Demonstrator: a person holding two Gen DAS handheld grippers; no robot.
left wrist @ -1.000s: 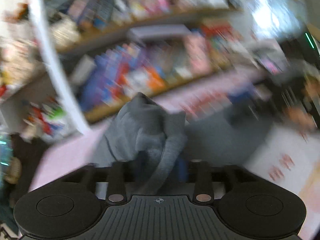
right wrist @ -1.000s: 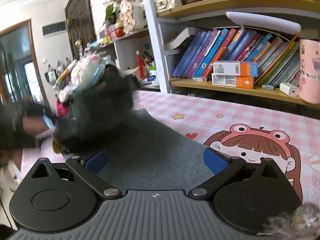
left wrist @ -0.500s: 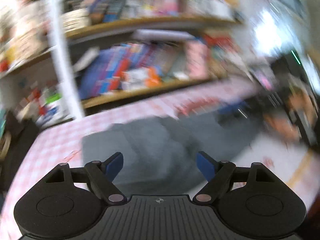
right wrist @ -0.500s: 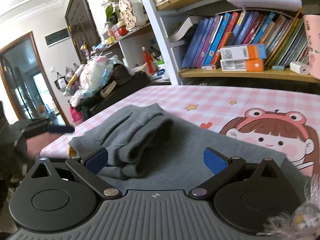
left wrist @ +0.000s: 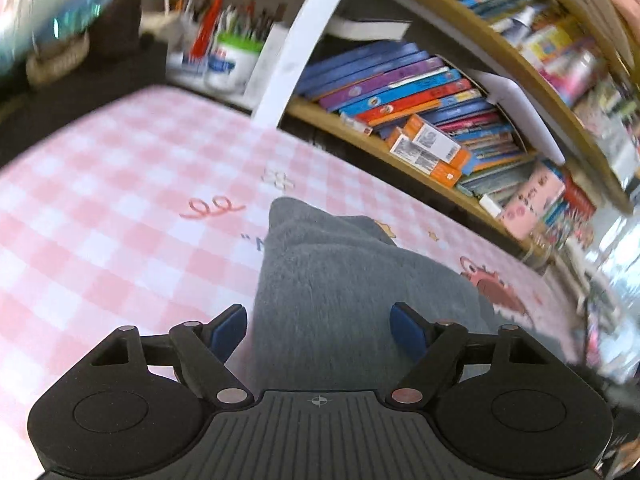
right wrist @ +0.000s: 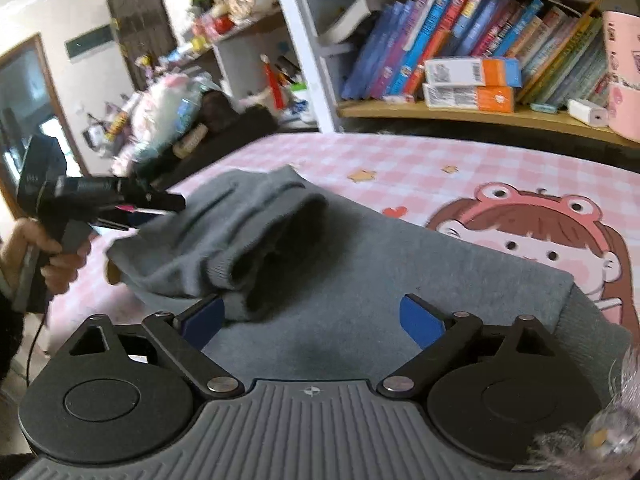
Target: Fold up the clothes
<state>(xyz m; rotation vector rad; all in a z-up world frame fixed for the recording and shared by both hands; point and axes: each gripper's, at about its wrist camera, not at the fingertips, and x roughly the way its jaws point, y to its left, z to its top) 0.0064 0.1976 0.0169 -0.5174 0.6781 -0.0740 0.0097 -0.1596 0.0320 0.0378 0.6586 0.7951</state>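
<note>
A wooden bookshelf (right wrist: pixel 460 114) ahead of the right hand-held gripper (right wrist: pixel 312 316) holds slanted colourful books (right wrist: pixel 404 56). The soft grey knitted garment (left wrist: pixel 340 280) lies on the pink checked table (left wrist: pixel 100 200), directly beneath both wide-open, empty grippers, the left hand-held gripper (left wrist: pixel 320 320) included.

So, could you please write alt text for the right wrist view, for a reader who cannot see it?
A grey garment lies on a pink checked tablecloth, one part folded over in a thick bundle, with the open right claw just above it. At left, a hand holds the left claw beside the bundle; a bookshelf stands behind.
</note>
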